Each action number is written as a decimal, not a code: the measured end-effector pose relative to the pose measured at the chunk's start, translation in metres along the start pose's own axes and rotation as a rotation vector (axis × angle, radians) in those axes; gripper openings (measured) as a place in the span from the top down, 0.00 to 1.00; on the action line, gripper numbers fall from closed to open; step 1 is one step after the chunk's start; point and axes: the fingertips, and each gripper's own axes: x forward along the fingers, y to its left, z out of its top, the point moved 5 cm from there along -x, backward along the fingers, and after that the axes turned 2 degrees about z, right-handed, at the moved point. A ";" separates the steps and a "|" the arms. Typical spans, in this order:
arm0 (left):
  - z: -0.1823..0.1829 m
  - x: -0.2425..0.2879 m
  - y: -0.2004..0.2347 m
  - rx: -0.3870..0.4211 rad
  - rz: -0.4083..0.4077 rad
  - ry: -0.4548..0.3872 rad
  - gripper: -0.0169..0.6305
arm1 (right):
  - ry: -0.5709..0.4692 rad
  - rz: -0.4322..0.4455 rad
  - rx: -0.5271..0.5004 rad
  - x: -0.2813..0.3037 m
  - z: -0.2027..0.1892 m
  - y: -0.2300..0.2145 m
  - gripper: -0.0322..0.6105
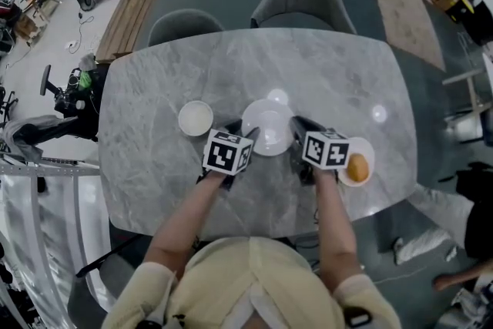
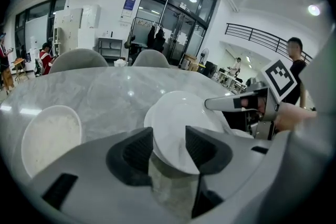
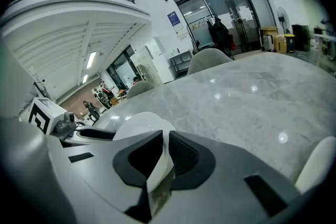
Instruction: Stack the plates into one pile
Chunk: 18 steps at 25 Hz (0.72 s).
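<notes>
Table: grey marble-look, glossy. Centre plate: white, smooth, shiny. Left hand-held gripper pads: black, ribbed, matt.

The middle plate is at the centre of the tabletop, with the left gripper on its left rim and the right gripper on its right rim. Left of it lies a smaller plate. Right of it is a third plate bearing food. Behind it stand two chairs.
</notes>
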 end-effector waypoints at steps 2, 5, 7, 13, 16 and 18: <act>-0.003 0.003 0.000 0.012 0.000 0.021 0.67 | 0.011 -0.025 -0.005 0.002 -0.003 -0.002 0.92; -0.002 0.005 0.002 0.039 0.015 0.034 0.67 | 0.025 -0.061 -0.021 0.005 -0.005 -0.003 0.92; -0.002 0.006 0.002 0.056 0.022 0.049 0.67 | 0.028 -0.082 -0.032 0.006 -0.004 -0.003 0.91; -0.006 0.010 0.001 0.117 0.047 0.067 0.67 | 0.045 -0.119 -0.087 0.010 -0.007 -0.005 0.91; -0.006 0.009 0.001 0.131 0.062 0.076 0.67 | 0.058 -0.131 -0.123 0.009 -0.004 -0.004 0.91; -0.007 0.010 0.004 0.155 0.083 0.068 0.67 | 0.069 -0.148 -0.150 0.009 -0.004 -0.002 0.91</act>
